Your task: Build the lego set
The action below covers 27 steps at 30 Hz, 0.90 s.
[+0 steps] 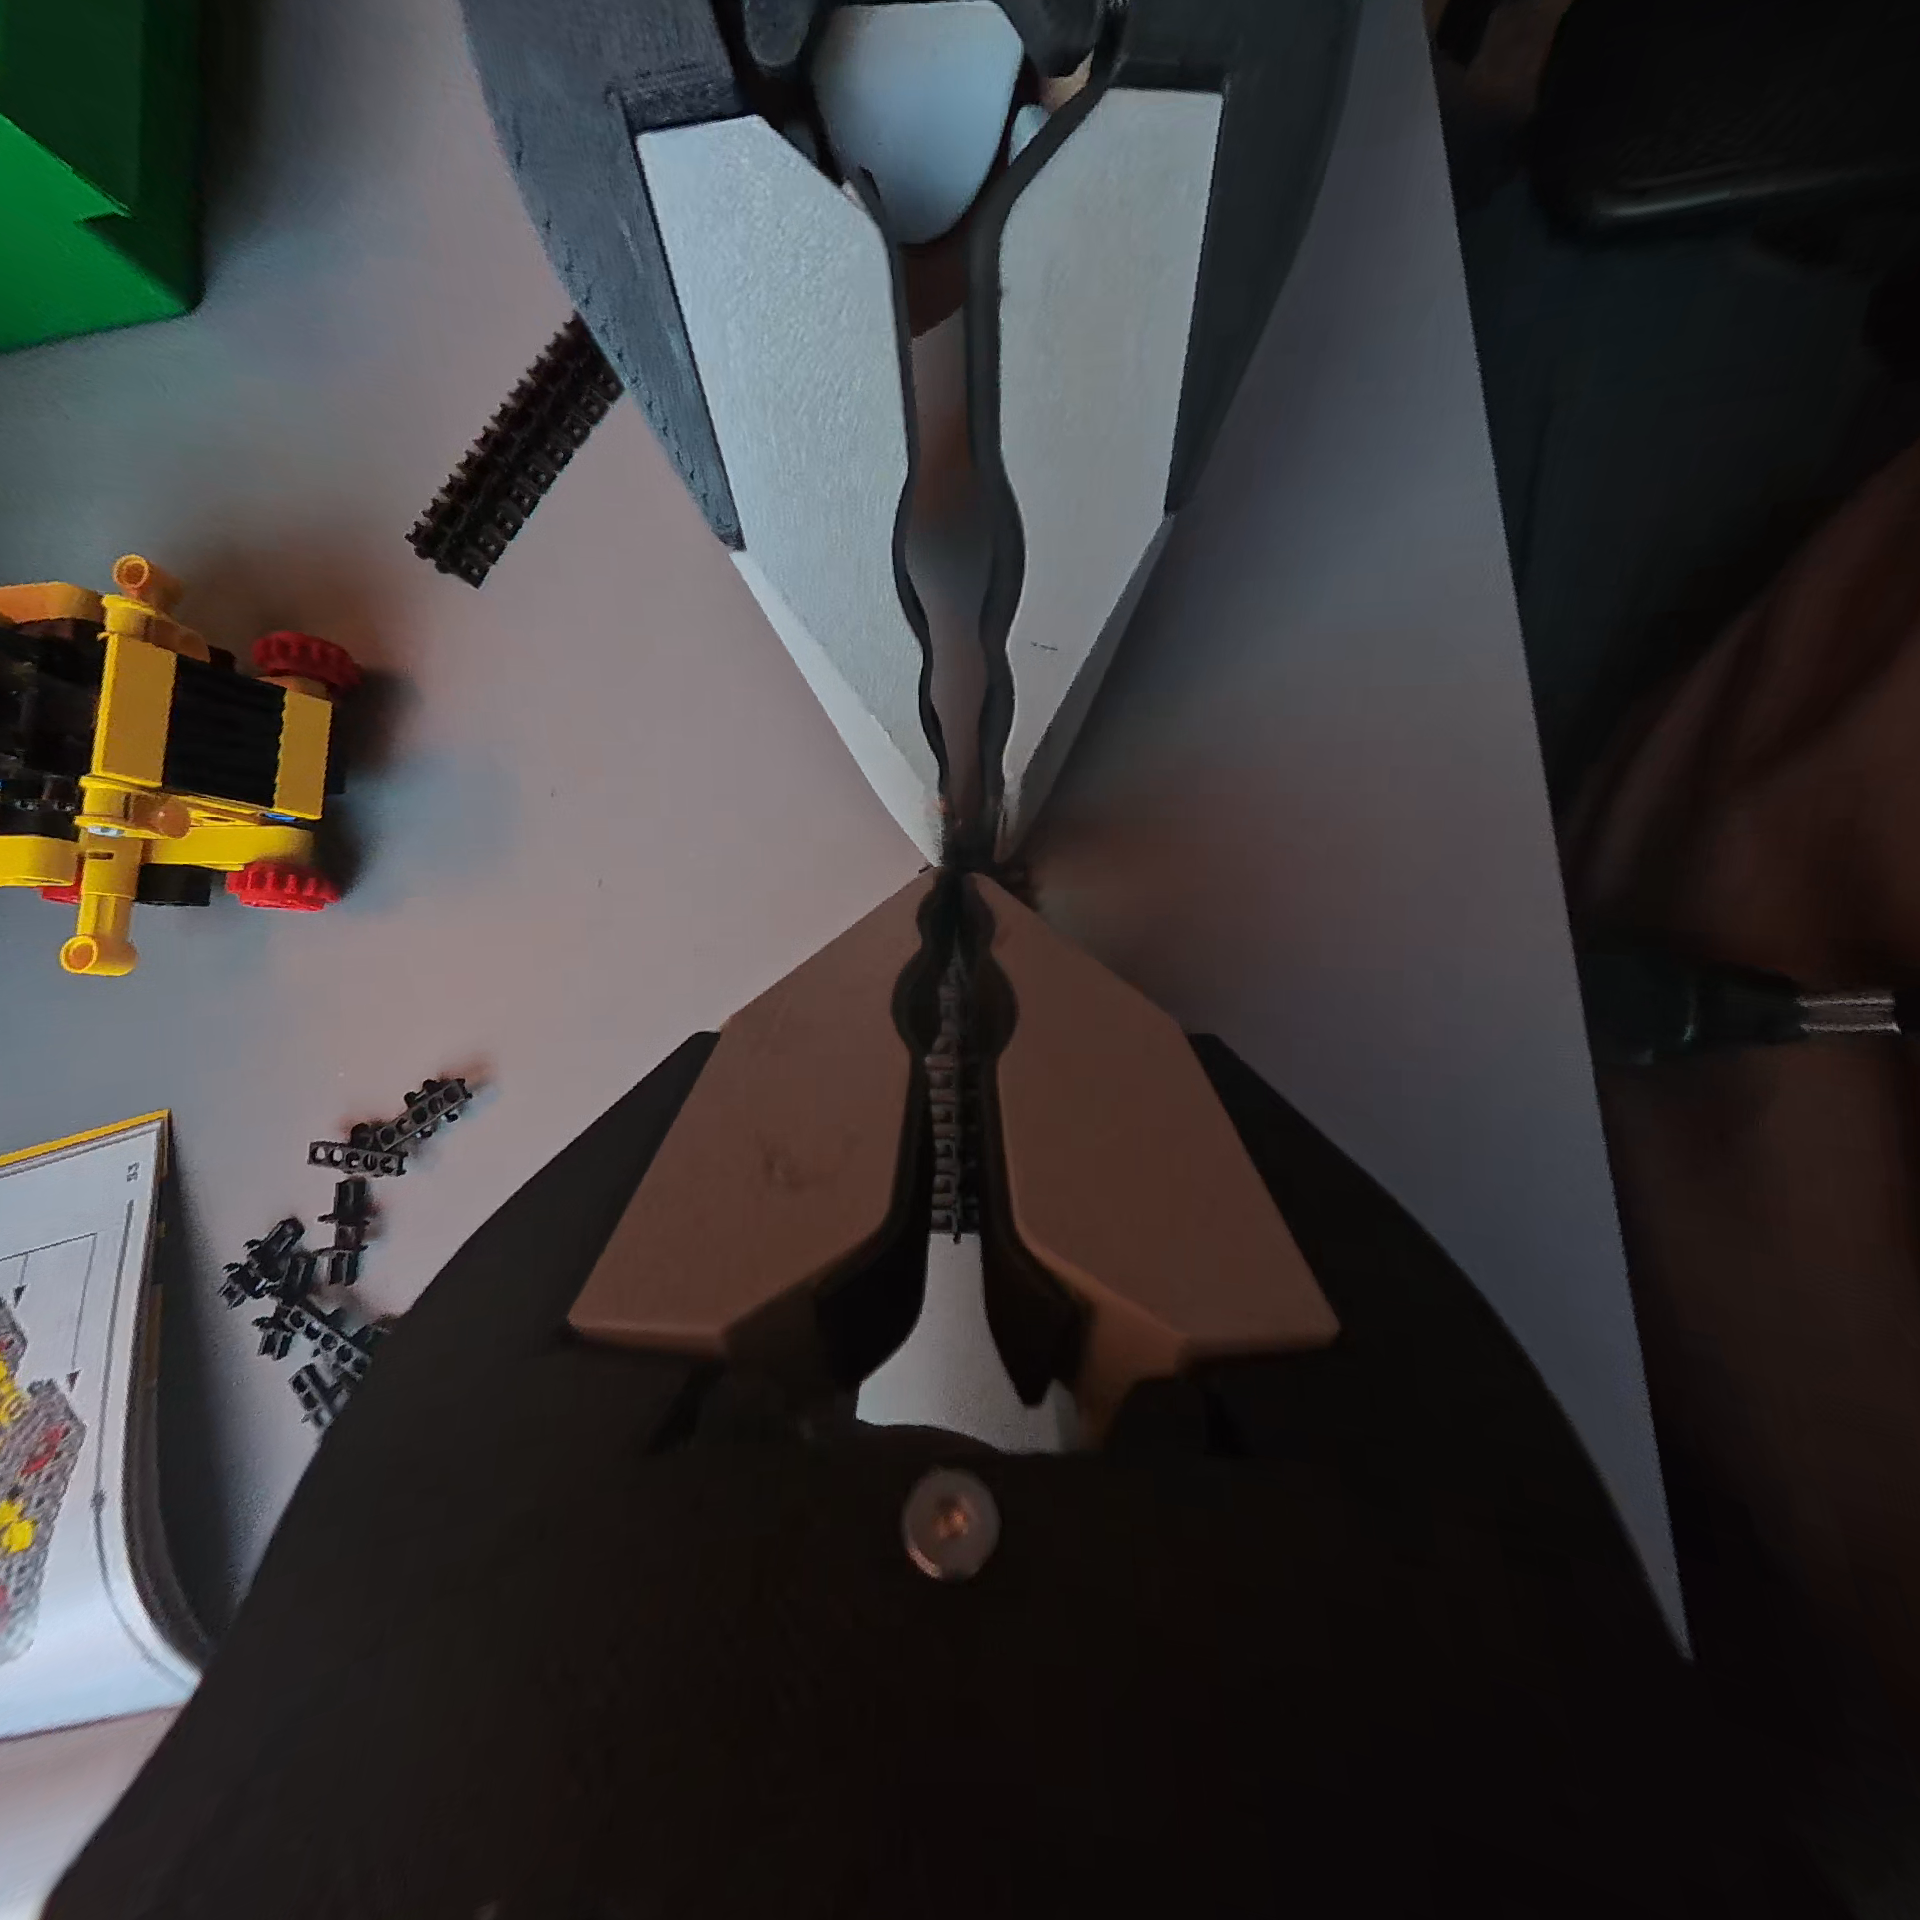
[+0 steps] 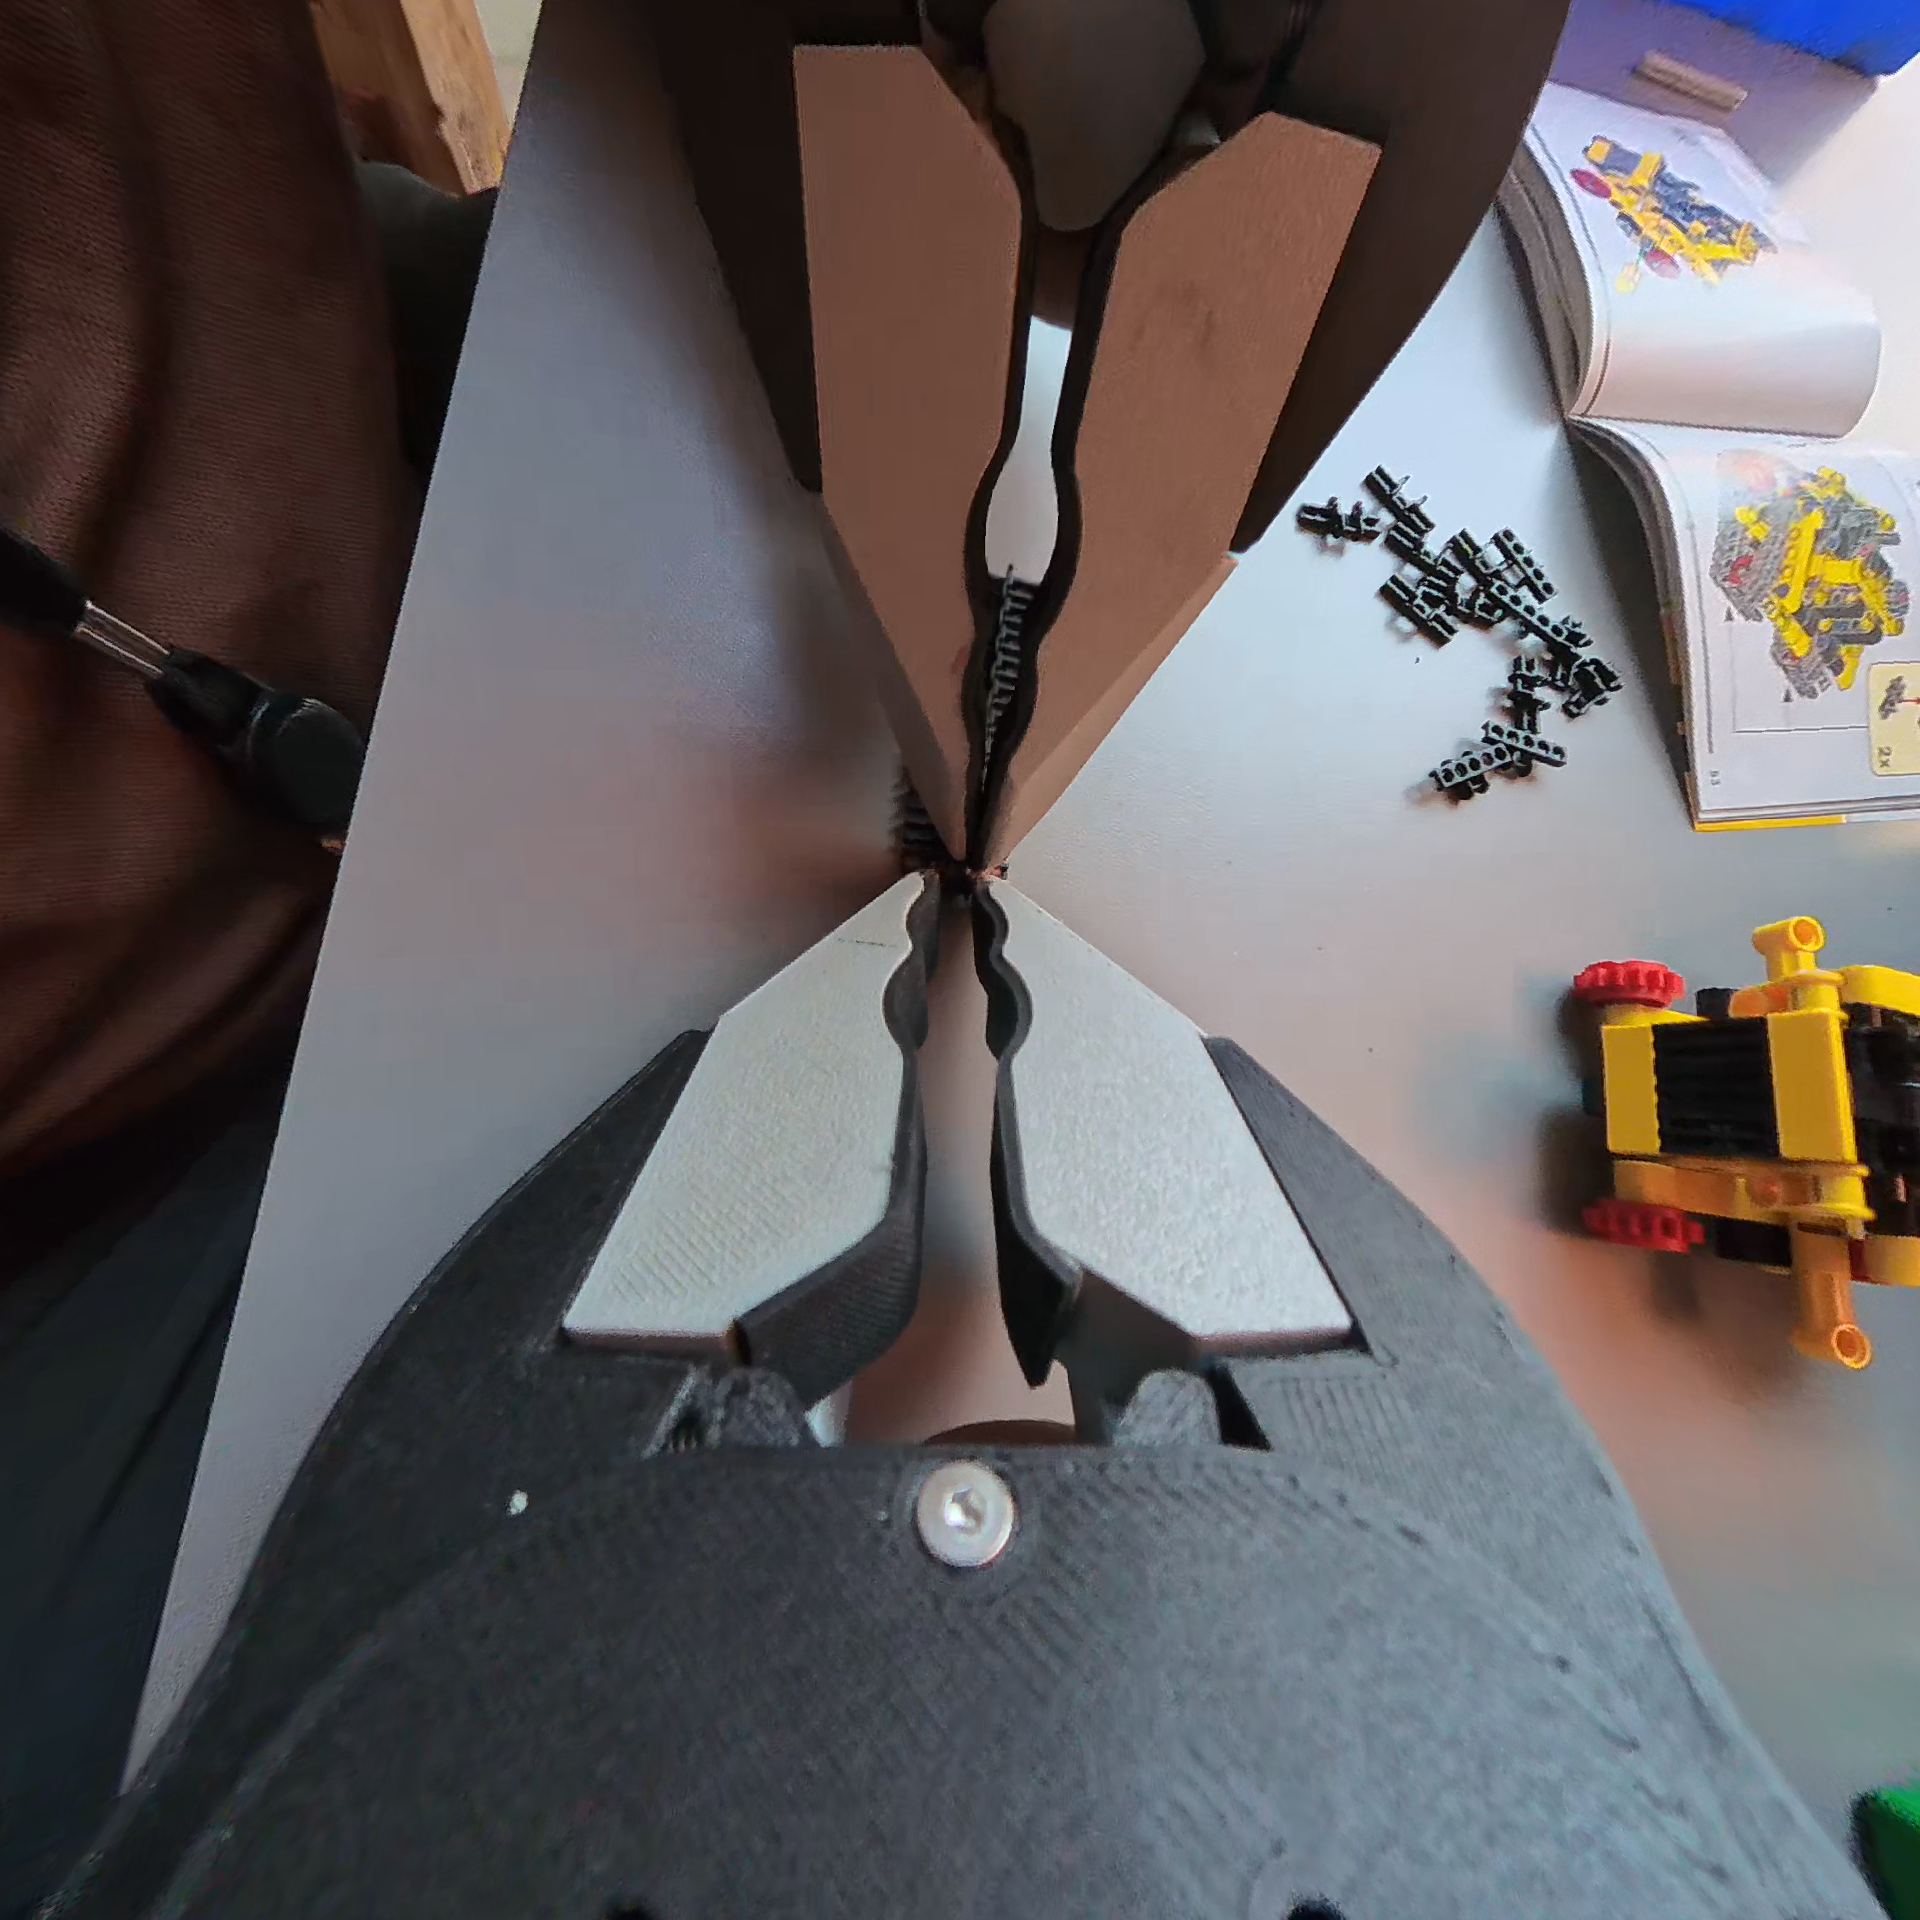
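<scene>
Your left gripper (image 1: pixel 951 883) pinches a strip of black track links (image 1: pixel 954 1122), and your right gripper (image 2: pixel 951 883) meets it tip to tip, pressed together on the strip's free end, so you look to be joining links. Next, press squarely. Farther off on the table (image 1: pixel 644 727) lie spare links (image 1: pixel 322 1268), another track strip (image 1: pixel 514 457), the yellow vehicle (image 1: pixel 156 769) and the open booklet (image 1: pixel 73 1403).

My left fingers (image 1: pixel 831 1143) are tan with black wavy pads; my right fingers (image 2: pixel 769 1164) are light grey in a black shell. The track strip (image 1: pixel 956 1122) I pinch is black. The vehicle (image 1: pixel 177 769) is yellow and black with red wheels, the loose links (image 2: pixel 1475 623) black, the counter (image 1: pixel 623 831) pale grey, the box (image 1: pixel 94 166) green
</scene>
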Motion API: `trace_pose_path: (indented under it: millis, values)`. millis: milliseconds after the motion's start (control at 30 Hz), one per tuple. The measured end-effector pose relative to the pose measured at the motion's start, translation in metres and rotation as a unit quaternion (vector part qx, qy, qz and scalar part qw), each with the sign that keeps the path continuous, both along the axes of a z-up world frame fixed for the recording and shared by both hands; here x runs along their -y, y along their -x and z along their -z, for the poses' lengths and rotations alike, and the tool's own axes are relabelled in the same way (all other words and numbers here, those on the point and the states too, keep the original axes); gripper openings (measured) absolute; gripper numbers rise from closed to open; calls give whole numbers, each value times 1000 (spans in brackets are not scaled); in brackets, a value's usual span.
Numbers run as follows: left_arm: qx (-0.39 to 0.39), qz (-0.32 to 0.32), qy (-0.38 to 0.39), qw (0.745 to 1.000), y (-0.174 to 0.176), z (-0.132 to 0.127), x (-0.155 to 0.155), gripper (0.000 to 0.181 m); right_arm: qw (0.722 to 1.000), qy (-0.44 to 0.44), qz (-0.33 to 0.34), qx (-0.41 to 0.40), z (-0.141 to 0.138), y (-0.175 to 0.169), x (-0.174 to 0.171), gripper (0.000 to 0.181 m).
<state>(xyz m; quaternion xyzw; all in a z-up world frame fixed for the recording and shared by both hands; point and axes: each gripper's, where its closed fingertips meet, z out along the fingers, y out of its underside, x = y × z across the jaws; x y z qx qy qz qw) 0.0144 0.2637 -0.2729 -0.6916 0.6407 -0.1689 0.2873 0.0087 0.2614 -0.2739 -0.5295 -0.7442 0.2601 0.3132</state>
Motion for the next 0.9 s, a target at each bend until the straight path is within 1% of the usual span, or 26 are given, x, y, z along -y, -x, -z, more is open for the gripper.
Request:
trace_pose_path:
  millis: [100, 133, 233, 333, 367, 433, 467, 533, 600, 700, 733, 767, 833, 900]
  values:
    - [27, -1, 10, 1000, -2, -1, 0, 0, 1000, 2, 5, -3, -1, -2, -1, 3]
    - [26, -2, 10, 1000, 0, -1, -1, 0, 1000, 2, 7, -4, -1, -3, -2, 7]
    - [26, -26, -23, 999, 5, -5, -14, 0, 1000, 12, 12, -8, -3, -5, -5, 9]
    - [64, -24, 7, 998, 3, -18, -10, 0, 999, 21, 19, -24, -8, -6, -8, 9]
    - [82, -24, 21, 996, 3, -24, -8, 5, 999, 22, 23, -27, -9, -6, -9, 9]
    - [102, -22, 51, 993, 4, -31, -5, 10, 999, 25, 29, -27, -9, -6, -11, 9]
    - [103, -33, 48, 993, 8, -33, -10, 13, 999, 24, 32, -27, -9, -6, -13, 9]
    - [101, -61, 19, 993, 22, -40, -26, 14, 999, 23, 36, -26, -8, -5, -14, 9]
    - [113, -94, -8, 989, 41, -55, -41, 13, 999, 23, 40, -27, -9, -5, -16, 9]
    - [116, -170, -37, 978, 83, -69, -70, 11, 998, 24, 46, -33, -11, -5, -18, 10]
    - [113, -200, -48, 972, 97, -69, -80, 9, 998, 21, 49, -37, -11, -5, -19, 10]
    - [107, -215, -46, 970, 107, -65, -85, 7, 998, 18, 51, -39, -12, -5, -20, 10]
    - [95, -219, -18, 971, 114, -52, -83, 8, 998, 15, 52, -42, -13, -4, -21, 10]
    - [78, -208, 4, 975, 116, -39, -78, 8, 997, 16, 54, -43, -13, -4, -22, 10]
